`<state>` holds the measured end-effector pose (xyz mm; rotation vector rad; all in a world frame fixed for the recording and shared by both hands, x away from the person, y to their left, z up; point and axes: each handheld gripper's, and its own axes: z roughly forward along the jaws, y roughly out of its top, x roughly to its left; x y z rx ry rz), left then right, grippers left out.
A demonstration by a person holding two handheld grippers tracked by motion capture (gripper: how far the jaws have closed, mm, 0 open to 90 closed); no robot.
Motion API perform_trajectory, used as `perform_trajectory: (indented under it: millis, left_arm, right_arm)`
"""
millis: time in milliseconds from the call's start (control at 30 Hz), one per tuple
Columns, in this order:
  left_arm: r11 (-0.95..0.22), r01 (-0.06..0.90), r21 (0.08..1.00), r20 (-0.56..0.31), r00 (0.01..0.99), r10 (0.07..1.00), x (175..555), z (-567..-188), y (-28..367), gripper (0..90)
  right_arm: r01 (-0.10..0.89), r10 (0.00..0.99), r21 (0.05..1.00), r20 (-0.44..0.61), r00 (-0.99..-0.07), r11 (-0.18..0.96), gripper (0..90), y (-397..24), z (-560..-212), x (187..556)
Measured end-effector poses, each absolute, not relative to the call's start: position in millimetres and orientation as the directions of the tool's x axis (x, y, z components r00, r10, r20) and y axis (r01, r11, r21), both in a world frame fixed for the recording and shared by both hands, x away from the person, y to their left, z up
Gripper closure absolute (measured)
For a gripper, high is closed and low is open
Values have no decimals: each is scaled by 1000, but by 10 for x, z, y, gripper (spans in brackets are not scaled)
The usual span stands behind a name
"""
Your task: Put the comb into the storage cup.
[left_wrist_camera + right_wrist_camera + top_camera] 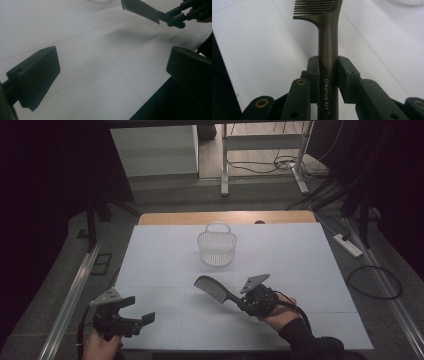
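- One dark comb (216, 291), lifted off the white table (160, 265), near right of centre, handle clamped between right gripper (243, 303) jaws.
- Pickup judged done; placing into the one white mesh basket (217, 246), farther back, apparently left.
- Left gripper (136, 312) open, empty, near left corner.
- Two grippers counted.

Looks like a lab or recording workspace, not a home. Dim room with dark drapes (45, 180) hung at both sides. White sheet (165, 265) spread over a wooden counter (225, 217), marked off in a faint grid. Metal rails (70, 295) flanking the counter on a grey floor. Beyond it, white frame legs of a desk (225, 165), loose cables (260, 167) trailing underneath, and a power strip (348, 245) lying on the floor at the right.
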<state>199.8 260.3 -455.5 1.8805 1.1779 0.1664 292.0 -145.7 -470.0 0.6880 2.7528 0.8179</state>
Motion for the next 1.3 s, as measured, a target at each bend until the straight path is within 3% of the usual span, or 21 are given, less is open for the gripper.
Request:
perform_trajectory:
  millis: [700,1300]
  left_arm:
    - [-157,620,768,-342,605,719,2466,-4359,2272,0]
    - [-97,638,764,-437,621,650,2893,-4230,1970,0]
  right_arm:
    - [367,542,664,-68,-838,651,722,-1637,-4476,2859]
    - [317,530,710,-93,-843,628,722,-1657,-4407,2833]
